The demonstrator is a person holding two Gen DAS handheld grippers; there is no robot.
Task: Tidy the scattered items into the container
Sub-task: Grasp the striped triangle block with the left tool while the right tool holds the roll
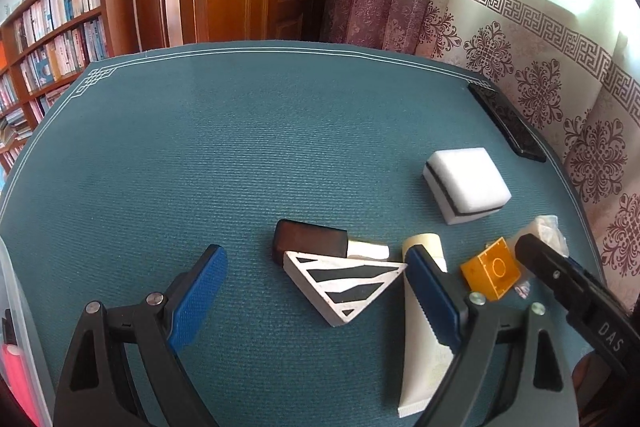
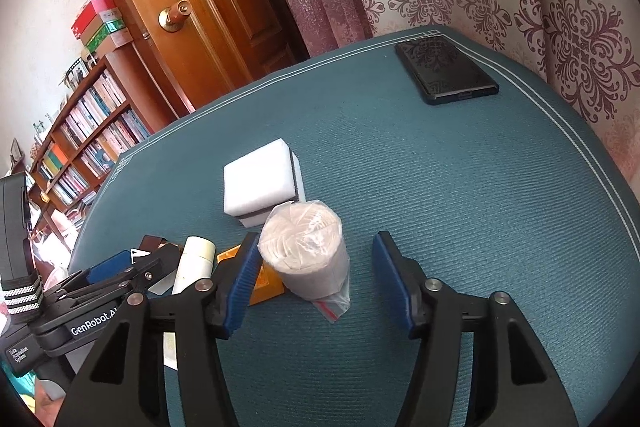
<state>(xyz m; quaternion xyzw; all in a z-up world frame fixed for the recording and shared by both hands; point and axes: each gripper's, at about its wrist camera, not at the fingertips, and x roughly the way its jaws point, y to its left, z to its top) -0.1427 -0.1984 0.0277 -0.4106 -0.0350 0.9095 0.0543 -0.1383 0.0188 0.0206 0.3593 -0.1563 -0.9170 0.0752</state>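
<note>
My left gripper (image 1: 316, 287) is open just above the mat, its blue pads on either side of a black-and-white striped triangular block (image 1: 344, 283). A brown block with a white end (image 1: 308, 241) lies right behind the triangle. A cream tube (image 1: 424, 347) runs under the right finger. My right gripper (image 2: 316, 279) is open around an upright bagged roll of cotton pads (image 2: 304, 255), with the left pad close to its side. An orange brick (image 2: 264, 283) lies beside the roll. A clear plastic bin (image 1: 12, 327) shows at the far left edge.
A white sponge with a dark band (image 1: 466, 185) sits further back on the teal mat (image 1: 200, 147). A black phone (image 2: 446, 71) lies by the far right edge near the curtain. A wooden door and a bookshelf stand beyond the table.
</note>
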